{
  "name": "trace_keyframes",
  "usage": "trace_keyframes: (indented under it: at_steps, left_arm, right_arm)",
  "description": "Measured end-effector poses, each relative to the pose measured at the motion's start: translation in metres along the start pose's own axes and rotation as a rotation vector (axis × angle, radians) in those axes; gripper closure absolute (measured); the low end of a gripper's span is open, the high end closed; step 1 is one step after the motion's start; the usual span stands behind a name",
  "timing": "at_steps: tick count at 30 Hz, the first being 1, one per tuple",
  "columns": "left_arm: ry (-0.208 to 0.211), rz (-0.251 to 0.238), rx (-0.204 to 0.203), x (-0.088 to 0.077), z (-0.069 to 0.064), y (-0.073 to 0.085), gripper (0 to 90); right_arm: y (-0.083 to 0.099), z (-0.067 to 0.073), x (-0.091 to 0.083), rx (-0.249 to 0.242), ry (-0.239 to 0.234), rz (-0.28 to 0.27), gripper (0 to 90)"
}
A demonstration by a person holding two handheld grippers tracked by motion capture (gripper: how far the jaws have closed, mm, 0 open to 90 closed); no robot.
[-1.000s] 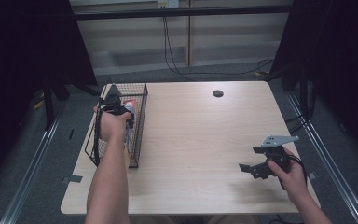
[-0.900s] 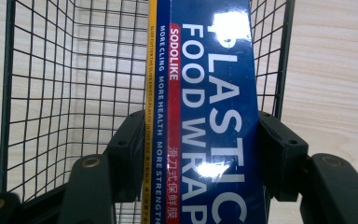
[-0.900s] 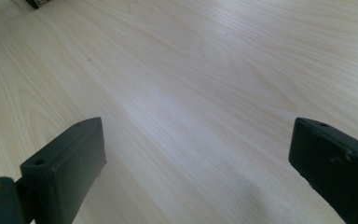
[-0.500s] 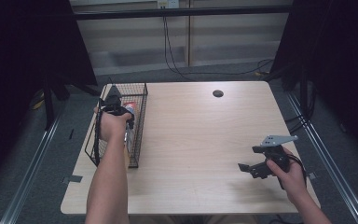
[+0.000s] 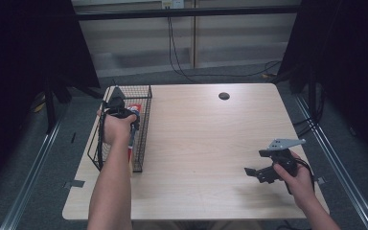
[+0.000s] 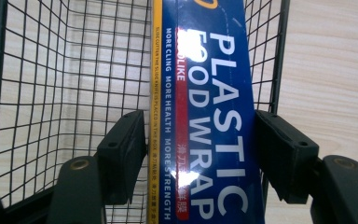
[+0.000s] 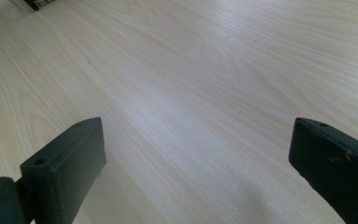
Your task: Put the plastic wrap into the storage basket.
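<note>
Lying in one wire basket (image 6: 65,70), one plastic wrap box (image 6: 205,116), left claw (image 6: 200,154) just loosened around it (right claw (image 7: 196,168) wide, empty).

The wire basket (image 5: 143,125) walls in the wrap box (image 6: 205,116) at the counter's (image 5: 211,143) left edge, while the wood between it and the right tool (image 5: 255,173) lies open.

The plastic wrap box (image 6: 205,116) is long and blue, with white letters "PLASTIC FOOD WRAP" and a yellow edge. It lies lengthwise inside the black wire basket (image 5: 143,125), along one side wall, at the left part of the worktop.
</note>
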State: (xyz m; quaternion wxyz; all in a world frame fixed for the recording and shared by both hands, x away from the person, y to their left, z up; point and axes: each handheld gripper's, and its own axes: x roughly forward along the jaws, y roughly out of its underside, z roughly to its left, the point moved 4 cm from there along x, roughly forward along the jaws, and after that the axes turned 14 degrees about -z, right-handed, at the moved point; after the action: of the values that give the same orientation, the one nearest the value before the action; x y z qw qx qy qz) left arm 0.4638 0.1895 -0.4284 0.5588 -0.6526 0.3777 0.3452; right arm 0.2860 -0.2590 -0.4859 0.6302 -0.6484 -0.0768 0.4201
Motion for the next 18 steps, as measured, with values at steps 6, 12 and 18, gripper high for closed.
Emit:
trace_keyframes:
  at_steps: [6, 12, 18]
  left_arm:
    - [0.011, -0.014, 0.008, -0.007, 0.002, -0.002, 32.3]
    - [0.053, -0.026, 0.000, -0.016, -0.003, -0.002, 28.7]
    - [0.089, -0.042, 0.029, -0.028, -0.012, -0.005, 25.1]
  right_arm:
    - [0.000, 0.000, 0.000, 0.000, 0.001, 0.002, 3.6]
    - [0.001, 0.002, -0.004, -0.005, 0.006, 0.001, 3.6]
    - [0.001, 0.002, -0.004, -0.001, 0.012, 0.000, 3.6]
